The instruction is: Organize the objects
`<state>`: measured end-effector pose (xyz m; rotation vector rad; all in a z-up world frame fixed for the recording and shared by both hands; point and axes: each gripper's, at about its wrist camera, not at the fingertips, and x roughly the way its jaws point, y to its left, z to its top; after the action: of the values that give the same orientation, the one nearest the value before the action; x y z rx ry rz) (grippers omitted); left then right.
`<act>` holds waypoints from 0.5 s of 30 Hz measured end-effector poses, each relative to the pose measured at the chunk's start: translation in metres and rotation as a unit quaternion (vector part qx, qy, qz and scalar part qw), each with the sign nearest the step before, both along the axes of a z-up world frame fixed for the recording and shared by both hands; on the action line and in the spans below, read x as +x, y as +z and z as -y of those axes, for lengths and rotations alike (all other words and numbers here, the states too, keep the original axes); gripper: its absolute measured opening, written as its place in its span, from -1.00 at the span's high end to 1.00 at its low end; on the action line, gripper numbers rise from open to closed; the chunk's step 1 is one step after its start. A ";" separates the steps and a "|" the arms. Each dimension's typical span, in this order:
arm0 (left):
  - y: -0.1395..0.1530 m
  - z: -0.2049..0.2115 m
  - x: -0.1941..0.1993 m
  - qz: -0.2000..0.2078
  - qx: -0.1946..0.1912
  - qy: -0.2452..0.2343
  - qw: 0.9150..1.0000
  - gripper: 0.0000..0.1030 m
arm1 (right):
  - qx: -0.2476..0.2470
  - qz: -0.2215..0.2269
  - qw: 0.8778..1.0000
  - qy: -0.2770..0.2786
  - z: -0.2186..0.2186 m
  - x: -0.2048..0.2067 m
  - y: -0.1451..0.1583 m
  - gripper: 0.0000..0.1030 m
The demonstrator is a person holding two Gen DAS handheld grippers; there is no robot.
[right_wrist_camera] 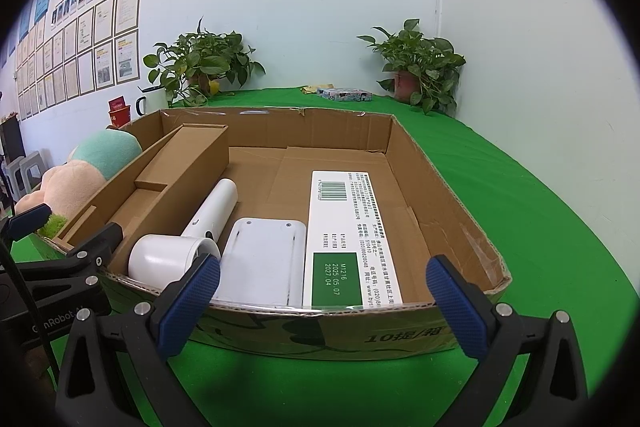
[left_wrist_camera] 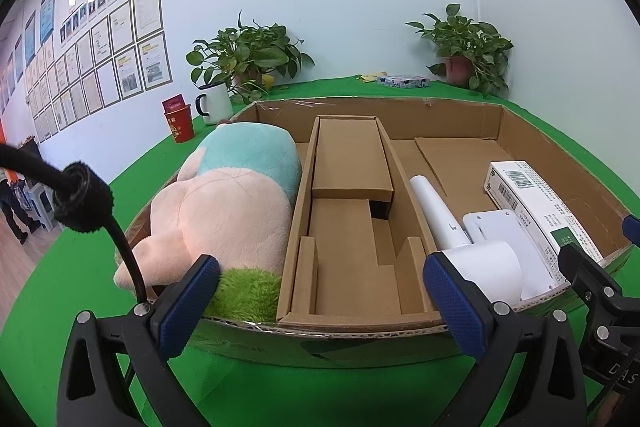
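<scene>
From the left wrist camera, the left gripper [left_wrist_camera: 320,301] hangs with its blue-padded fingers spread wide and nothing between them, just short of the near wall of a large cardboard box [left_wrist_camera: 400,107] that sits on a green tabletop [left_wrist_camera: 100,211]. Straight beyond the gap is a long cardboard insert [left_wrist_camera: 352,211], its long axis running away from the camera. To its left a plush toy [left_wrist_camera: 224,195] lies in the box, its teal end toward the far wall and its green end by the left finger. To the right of the insert a white hair dryer [left_wrist_camera: 472,247] lies with its handle pointing toward the far wall and its barrel at the near wall, just beside the right finger; past it come a white flat device [left_wrist_camera: 490,223] and a white carton [left_wrist_camera: 532,203] with barcodes. The right gripper [left_wrist_camera: 600,267] shows at the right edge. A white mug [left_wrist_camera: 216,101] and a red cup [left_wrist_camera: 180,121] stand outside the box. From the right wrist camera, the right gripper [right_wrist_camera: 323,297] is likewise spread and empty, close to the near wall of the box [right_wrist_camera: 440,187]. The carton [right_wrist_camera: 346,227] lies lengthwise away from the camera, directly ahead between the fingers; this view shows its printed face fully, with a green label nearest. The flat device [right_wrist_camera: 262,259] and hair dryer [right_wrist_camera: 192,239] sit just behind the left finger, while the plush toy [right_wrist_camera: 80,167] is half hidden behind the insert [right_wrist_camera: 160,187].
</scene>
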<state>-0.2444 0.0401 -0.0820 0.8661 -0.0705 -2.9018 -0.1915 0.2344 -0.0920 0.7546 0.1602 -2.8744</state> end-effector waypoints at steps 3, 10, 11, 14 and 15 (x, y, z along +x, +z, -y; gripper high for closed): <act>0.000 0.000 0.000 0.000 0.001 0.000 1.000 -0.99 | 0.000 0.000 1.000 0.000 0.000 0.000 0.000 -0.99; 0.000 0.000 0.000 0.000 0.001 0.000 1.000 -1.00 | 0.003 0.000 1.000 -0.002 0.001 0.000 0.000 -0.99; 0.000 -0.001 -0.001 0.000 0.000 0.000 1.000 -1.00 | 0.003 0.000 1.000 -0.002 0.002 0.000 -0.001 -0.99; 0.000 0.000 -0.001 0.000 -0.001 0.000 1.000 -1.00 | 0.003 0.000 1.000 -0.002 0.001 0.000 -0.001 -0.99; 0.000 0.000 -0.001 0.000 -0.001 0.000 1.000 -1.00 | 0.003 0.000 1.000 -0.002 0.001 0.000 -0.001 -0.99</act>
<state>-0.2456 0.0404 -0.0821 0.8655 -0.0737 -2.9009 -0.1916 0.2329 -0.0928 0.7567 0.1669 -2.8794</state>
